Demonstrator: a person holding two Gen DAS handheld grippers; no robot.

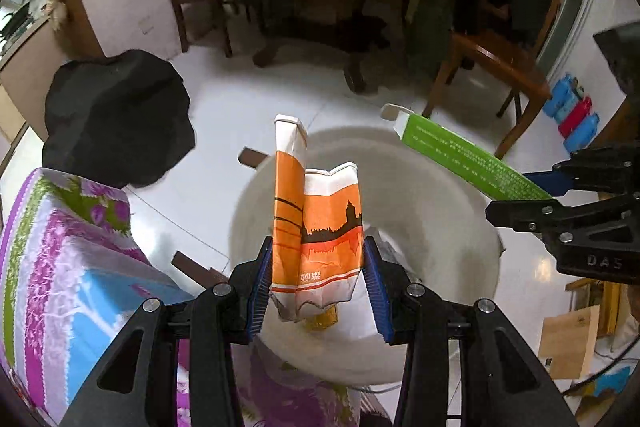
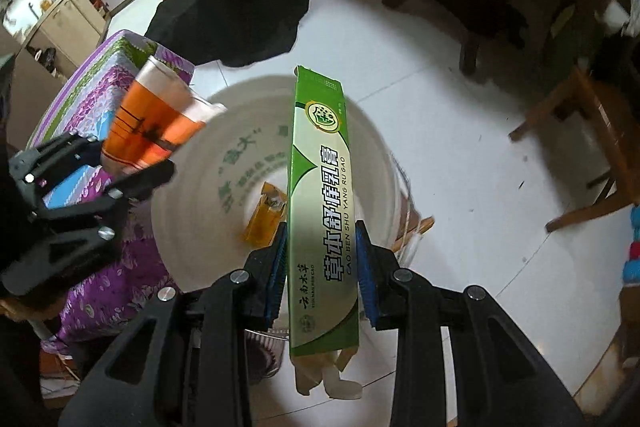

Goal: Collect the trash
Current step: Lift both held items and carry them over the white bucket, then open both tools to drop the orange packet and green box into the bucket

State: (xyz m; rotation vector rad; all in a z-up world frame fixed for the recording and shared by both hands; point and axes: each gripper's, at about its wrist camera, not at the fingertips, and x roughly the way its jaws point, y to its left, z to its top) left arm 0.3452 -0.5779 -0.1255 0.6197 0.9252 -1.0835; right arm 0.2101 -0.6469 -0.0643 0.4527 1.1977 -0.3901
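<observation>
The left gripper [image 1: 318, 277] clamps a crumpled orange carton [image 1: 316, 227] above the white bucket [image 1: 460, 195]. The right gripper [image 2: 322, 267] pinches a green box [image 2: 320, 187] (long, flap open).

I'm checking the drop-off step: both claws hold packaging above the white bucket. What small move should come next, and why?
Probably open the left claw to drop the crumpled orange carton. It hangs over the white bucket, where a yellow wrapper already lies. The right claw, shut on the green box, could follow.
</observation>
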